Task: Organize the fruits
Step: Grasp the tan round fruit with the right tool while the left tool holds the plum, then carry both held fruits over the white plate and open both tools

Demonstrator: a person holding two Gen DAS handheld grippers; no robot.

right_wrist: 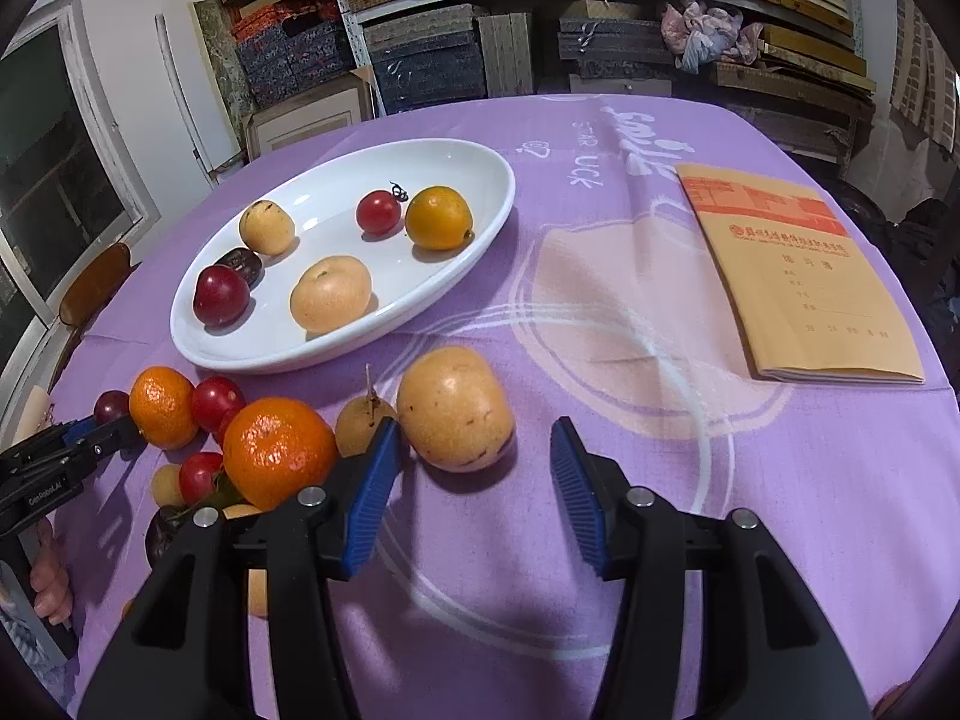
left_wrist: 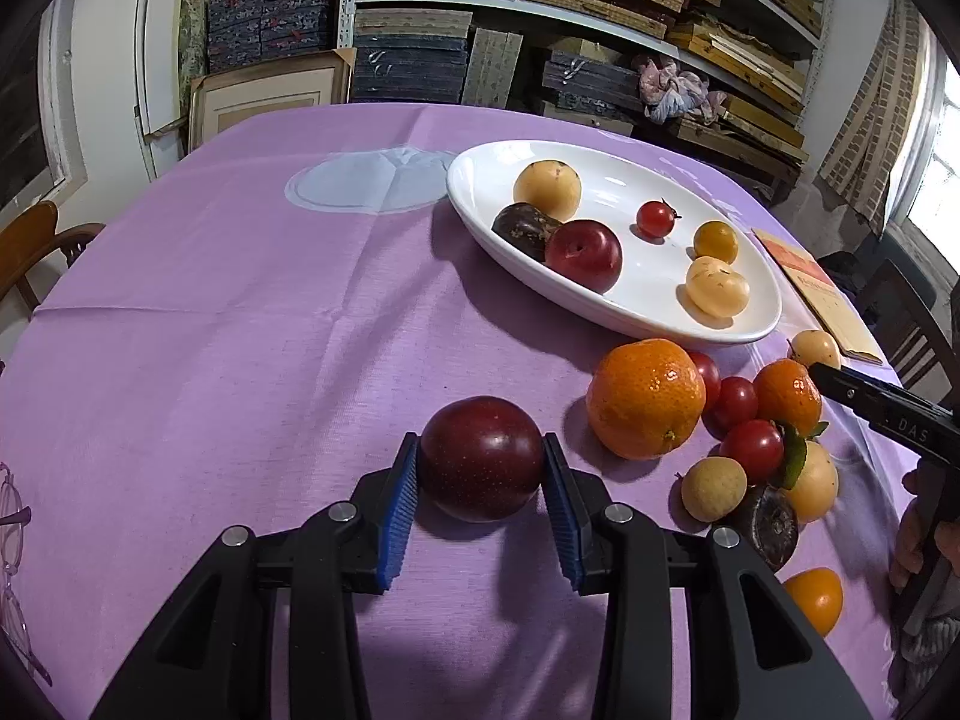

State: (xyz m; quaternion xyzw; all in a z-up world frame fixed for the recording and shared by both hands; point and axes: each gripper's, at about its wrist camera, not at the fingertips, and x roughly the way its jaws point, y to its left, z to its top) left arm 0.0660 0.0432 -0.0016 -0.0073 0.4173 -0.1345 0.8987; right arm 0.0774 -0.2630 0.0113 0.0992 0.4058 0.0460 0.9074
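My left gripper (left_wrist: 480, 441) is shut on a dark red plum (left_wrist: 480, 468) low over the purple tablecloth (left_wrist: 240, 330), with a blue pad pressed on each side. My right gripper (right_wrist: 476, 435) stands open around a pale yellow round fruit (right_wrist: 455, 408) that rests on the cloth. Its left pad is close to the fruit and its right pad is clearly apart. A white oval plate (right_wrist: 492, 180) holds several fruits, among them a red plum (right_wrist: 221, 295) and a cherry tomato (right_wrist: 378, 213). Loose oranges (right_wrist: 276, 450), tomatoes and small yellow fruits lie heaped beside the plate.
A tan notebook (right_wrist: 798, 276) lies on the cloth right of the plate. Eyeglasses (left_wrist: 12, 516) sit at the table's left edge, and a wooden chair (left_wrist: 36, 246) stands beyond it. Shelves of boxes (left_wrist: 540, 12) fill the back wall.
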